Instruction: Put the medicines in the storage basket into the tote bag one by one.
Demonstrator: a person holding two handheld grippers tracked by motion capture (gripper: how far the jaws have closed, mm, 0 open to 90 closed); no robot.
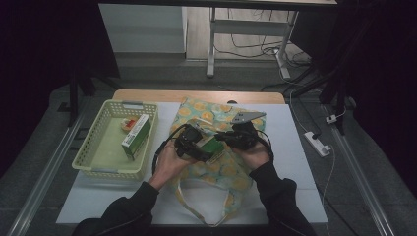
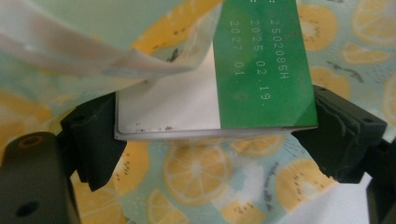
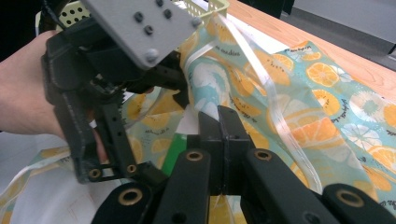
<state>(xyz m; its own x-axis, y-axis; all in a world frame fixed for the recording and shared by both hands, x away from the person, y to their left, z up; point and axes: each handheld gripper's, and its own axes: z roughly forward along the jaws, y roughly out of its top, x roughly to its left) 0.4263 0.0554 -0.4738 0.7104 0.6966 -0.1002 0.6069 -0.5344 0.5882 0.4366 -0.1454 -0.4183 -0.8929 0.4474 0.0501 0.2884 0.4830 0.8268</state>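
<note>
A green and white box (image 2: pixel 210 93) sits crosswise between the pads of my left gripper (image 2: pixel 215 133), which is shut on it. The box's far end lies under the raised edge of a fruit-print cloth bag (image 2: pixel 196 172). In the high view the left gripper (image 1: pixel 196 145) holds the box (image 1: pixel 211 145) over the bag (image 1: pixel 221 169) at mid-table. My right gripper (image 1: pixel 235 133) is just to its right. Its jaws (image 3: pixel 220 116) are pressed together on the bag's lifted rim (image 3: pixel 205 88), beside a white strap (image 3: pixel 266 88).
A pale yellow basket (image 1: pixel 93 147) stands at the left with another green and white box (image 1: pixel 136 135) and a small packet (image 1: pixel 129 124) inside. A white mat (image 1: pixel 290 162) covers the wooden table. A power strip (image 1: pixel 317 142) lies on the floor at the right.
</note>
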